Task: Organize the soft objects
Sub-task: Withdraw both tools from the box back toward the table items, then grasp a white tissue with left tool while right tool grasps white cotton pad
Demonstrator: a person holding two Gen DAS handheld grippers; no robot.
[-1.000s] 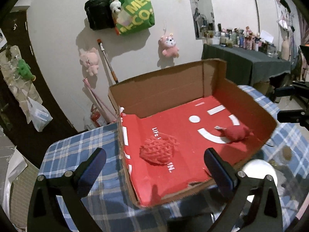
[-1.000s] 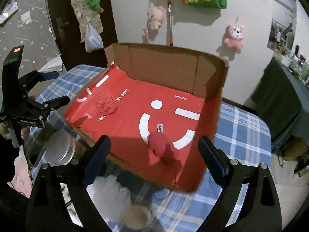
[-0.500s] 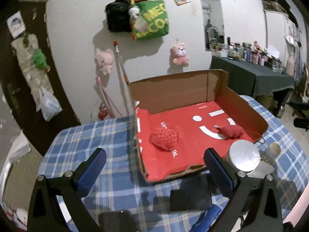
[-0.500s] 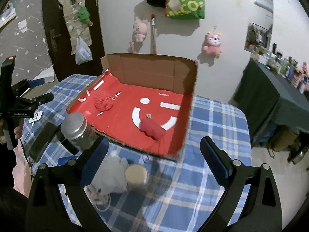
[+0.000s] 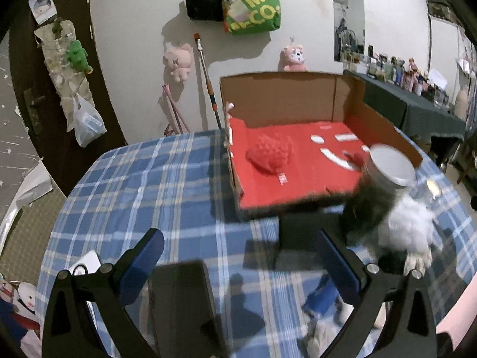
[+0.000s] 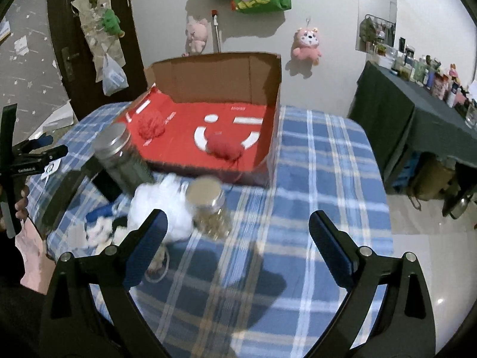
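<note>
Both the left gripper (image 5: 240,255) and right gripper (image 6: 238,229) hover wide apart and empty above the plaid table (image 6: 322,161), facing a red "MINISO" box (image 6: 232,113).

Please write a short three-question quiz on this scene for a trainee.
1. True or false: the white plush toy lies inside the cardboard box.
2. How many red soft objects lie in the box? A) one B) two C) three
3. Fill in: both grippers' jaws stand ____.

Key:
1. False; it lies on the checked tablecloth, in front of the box.
2. B: the knobbly red one and the smoother red one.
3. Open, holding nothing.
</note>
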